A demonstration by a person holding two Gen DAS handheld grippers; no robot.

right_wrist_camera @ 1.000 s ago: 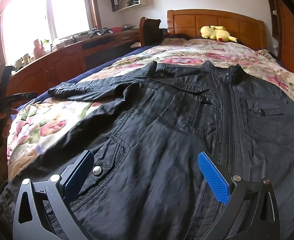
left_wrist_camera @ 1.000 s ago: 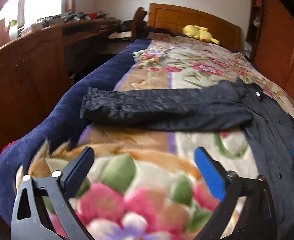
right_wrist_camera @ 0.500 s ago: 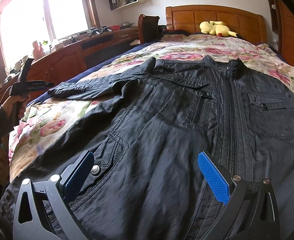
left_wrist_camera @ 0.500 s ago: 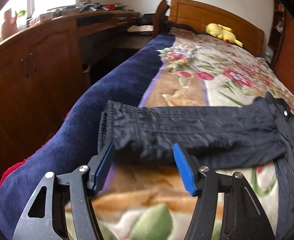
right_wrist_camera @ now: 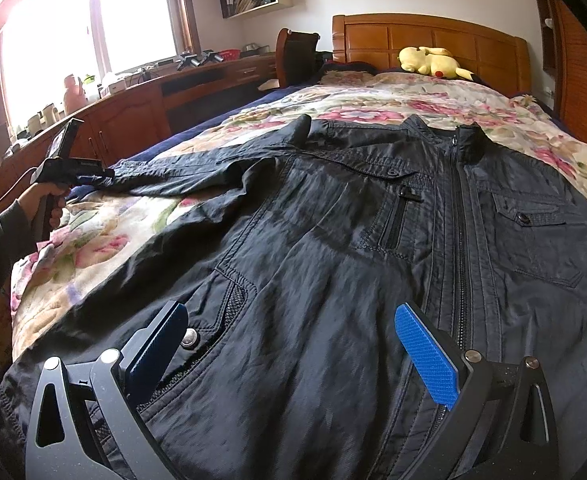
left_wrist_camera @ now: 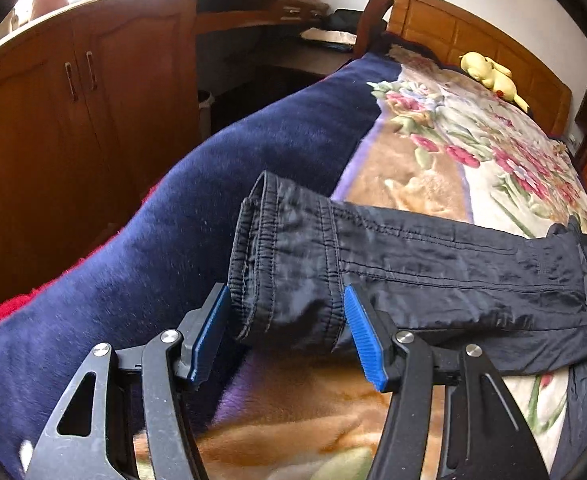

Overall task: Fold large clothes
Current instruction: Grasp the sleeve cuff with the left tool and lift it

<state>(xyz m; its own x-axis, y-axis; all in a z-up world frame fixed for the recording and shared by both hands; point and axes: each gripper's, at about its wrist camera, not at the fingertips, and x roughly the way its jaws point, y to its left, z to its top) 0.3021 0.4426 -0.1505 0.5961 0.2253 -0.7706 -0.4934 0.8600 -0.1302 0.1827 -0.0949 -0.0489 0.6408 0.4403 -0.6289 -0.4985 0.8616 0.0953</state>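
No folds made: jacket (right_wrist_camera: 333, 240) flat on bed (right_wrist_camera: 373, 96). Left hand-held gripper (left_wrist_camera: 285, 320) straddles sleeve cuff (left_wrist_camera: 285, 272), half-wide, not pinching; right hand-held gripper (right_wrist_camera: 289, 344) wide over hem.

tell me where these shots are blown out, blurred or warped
Right wrist view: window blown out to white, jacket fabric near the lens smeared. Left wrist view: blanket in the foreground soft, cuff sharp. Both views: fisheye bends the edges, dark corners.

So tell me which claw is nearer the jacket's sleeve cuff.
Left. The left claw sits right at the sleeve cuff, its blue pads on either side of it. The right claw is over the jacket's lower front, well away from that cuff.
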